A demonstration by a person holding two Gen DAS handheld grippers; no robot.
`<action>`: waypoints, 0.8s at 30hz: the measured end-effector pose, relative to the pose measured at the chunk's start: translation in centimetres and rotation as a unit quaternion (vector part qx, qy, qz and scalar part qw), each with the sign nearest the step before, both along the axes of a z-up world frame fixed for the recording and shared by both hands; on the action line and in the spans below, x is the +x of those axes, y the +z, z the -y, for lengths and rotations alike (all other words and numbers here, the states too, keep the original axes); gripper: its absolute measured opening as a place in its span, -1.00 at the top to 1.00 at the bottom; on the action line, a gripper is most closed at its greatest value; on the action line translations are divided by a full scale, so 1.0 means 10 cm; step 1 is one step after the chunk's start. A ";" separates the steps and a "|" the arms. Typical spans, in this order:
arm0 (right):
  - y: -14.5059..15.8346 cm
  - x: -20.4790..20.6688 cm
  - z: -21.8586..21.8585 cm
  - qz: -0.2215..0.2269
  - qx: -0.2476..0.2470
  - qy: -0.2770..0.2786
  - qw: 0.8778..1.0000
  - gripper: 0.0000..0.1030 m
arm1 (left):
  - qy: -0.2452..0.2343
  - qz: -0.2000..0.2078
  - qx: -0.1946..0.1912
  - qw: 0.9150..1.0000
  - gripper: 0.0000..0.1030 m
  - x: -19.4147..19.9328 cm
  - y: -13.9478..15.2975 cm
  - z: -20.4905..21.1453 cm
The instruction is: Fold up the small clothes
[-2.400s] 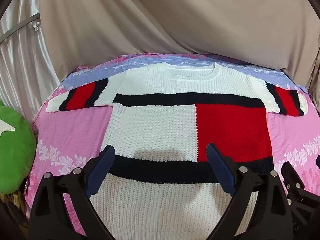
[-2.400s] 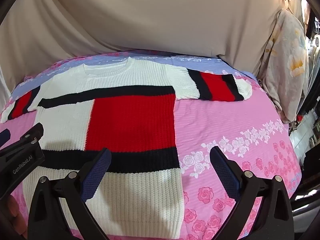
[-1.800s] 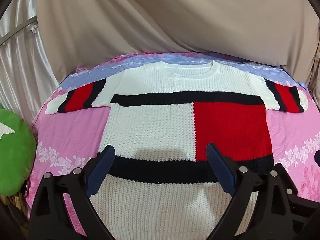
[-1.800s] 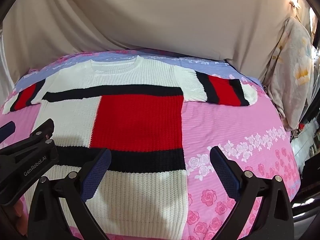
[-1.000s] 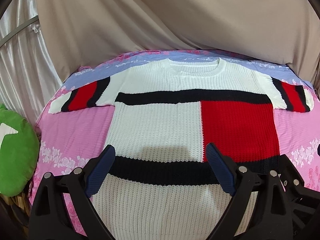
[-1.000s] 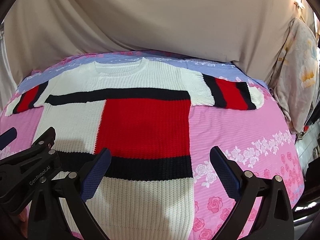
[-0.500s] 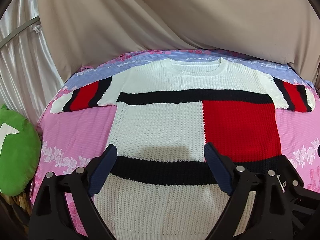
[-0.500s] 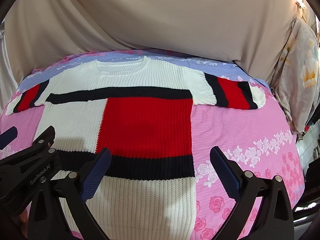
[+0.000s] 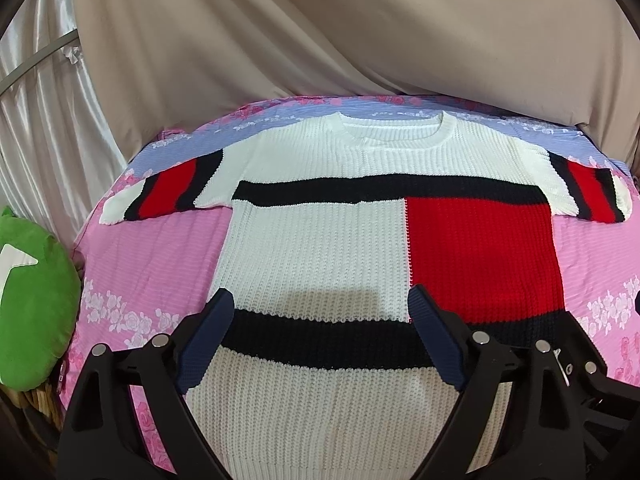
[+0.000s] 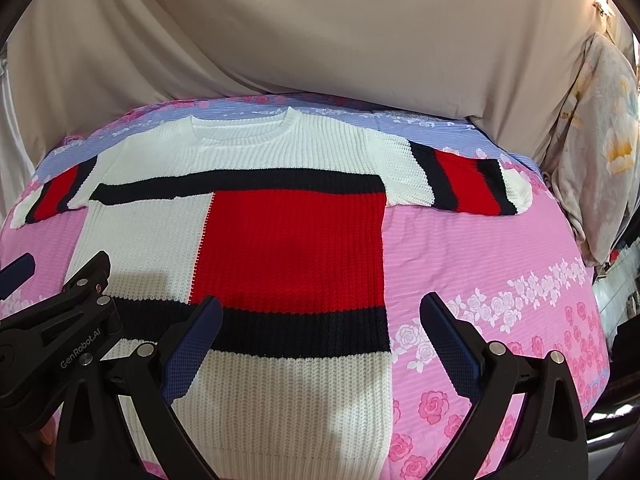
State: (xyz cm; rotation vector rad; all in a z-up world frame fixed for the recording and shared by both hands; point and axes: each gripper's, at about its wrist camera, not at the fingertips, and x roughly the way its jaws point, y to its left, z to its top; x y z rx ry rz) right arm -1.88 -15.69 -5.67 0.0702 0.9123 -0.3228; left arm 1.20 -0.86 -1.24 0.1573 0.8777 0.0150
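A knit sweater (image 9: 320, 248) lies flat, front up, on the bed (image 9: 152, 264), neck hole at the far end and hem toward us, both short sleeves spread out to the sides. Body is white w/ a black band across the chest, a red block (image 9: 480, 256) on one half below it, then a second black band and a white ribbed bottom. Each sleeve carries a red stripe edged in black, white at the cuff. The bed wears a pink sheet w/ white and pink rose print; a lilac-blue striped strip (image 10: 432, 128) runs along the far edge, under the sweater's shoulders.

We see the left gripper (image 9: 320, 312) over the hem region, approx. centred on the white half, jaws spread wide and holding nothing; whether the blue pads (image 9: 208, 340) touch the knit we cannot tell. The right gripper (image 10: 320, 316) sits over the sweater's red-side lower corner, jaws likewise released and empty, one pad above the lower black band, the other out over bare pink sheet beside the sweater's edge. In the right wrist view the left gripper's black body shows at lower left, marked "GenRobot.AI".

Beige cloth (image 10: 320, 32) drapes behind the bed. A green cushion (image 9: 36, 300) sits off the bed's left side; pale satin curtain (image 9: 40, 120) hangs behind it. On the right, a floral-print fabric (image 10: 600, 140) hangs near the bed's corner.
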 end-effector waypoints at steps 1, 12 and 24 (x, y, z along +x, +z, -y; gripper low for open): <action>0.00 0.00 0.00 0.000 0.000 0.000 1.000 -0.90 | 0.000 0.000 0.000 1.000 -0.67 0.00 0.00 0.00; -0.01 0.05 -0.02 -0.002 0.002 0.001 1.000 -0.90 | 0.003 0.000 0.000 1.000 -0.67 0.01 -0.02 -0.03; -0.04 0.09 0.00 -0.009 0.006 0.001 1.000 -0.90 | 0.002 -0.003 0.000 1.000 -0.67 0.03 -0.03 -0.05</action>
